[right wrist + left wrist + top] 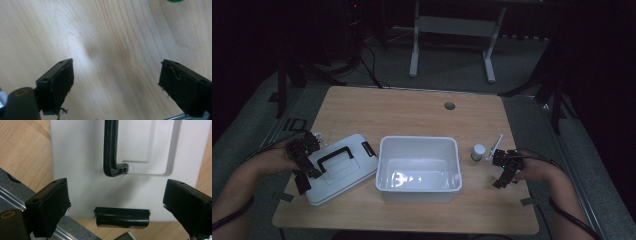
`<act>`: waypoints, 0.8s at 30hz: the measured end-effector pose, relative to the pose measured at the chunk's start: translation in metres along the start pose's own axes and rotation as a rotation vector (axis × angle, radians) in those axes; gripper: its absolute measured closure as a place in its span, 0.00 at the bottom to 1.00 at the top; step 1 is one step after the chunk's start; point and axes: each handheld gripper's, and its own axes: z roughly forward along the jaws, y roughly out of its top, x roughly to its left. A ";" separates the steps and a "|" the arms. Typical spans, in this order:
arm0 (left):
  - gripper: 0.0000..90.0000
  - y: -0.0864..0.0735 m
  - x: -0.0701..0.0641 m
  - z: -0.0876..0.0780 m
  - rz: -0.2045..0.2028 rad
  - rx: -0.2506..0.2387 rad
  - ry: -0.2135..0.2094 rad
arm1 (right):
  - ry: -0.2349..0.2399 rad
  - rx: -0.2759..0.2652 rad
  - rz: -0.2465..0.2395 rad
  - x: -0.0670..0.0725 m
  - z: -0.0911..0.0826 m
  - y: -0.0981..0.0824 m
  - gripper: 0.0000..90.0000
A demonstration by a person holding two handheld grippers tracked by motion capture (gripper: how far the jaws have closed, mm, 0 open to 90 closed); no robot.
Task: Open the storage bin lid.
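High view: a wooden table [412,112] runs across the middle of a dark room. At lower left lies a white lid [339,167] with a black handle [334,156], flat and skewed — its long axis climbs from the lower left toward the upper right of the frame, and the handle follows that line. A black latch [368,148] sits at its right edge. The left gripper [307,177] hangs over the lid's lower left end; its jaws are too dark here to judge. Just right of the lid stands a white bin [419,169], open side up. Right of the bin is a small white jar [478,151] beside a thin white stick [496,145], both too small to make out well. The right gripper [504,177] sits near the table's right edge, apart from them.

Left gripper view: the lid [82,177] takes up the middle and top, its upper part cut off. The handle [111,150] runs straight up the frame and hooks right at its lower end. A second latch [122,217] lies at the lid's near edge — between the wide jaws of the left gripper [117,202], which touch nothing.

Right gripper view: bare wood [105,45], slightly blurred. The right gripper [116,85] stands wide, with nothing between its jaws. A green scrap [175,0] is cut off by the top edge.
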 end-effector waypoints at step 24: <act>0.07 0.005 -0.002 0.004 0.011 0.027 -0.021 | -0.168 0.031 -0.154 -0.027 -0.015 0.062 0.31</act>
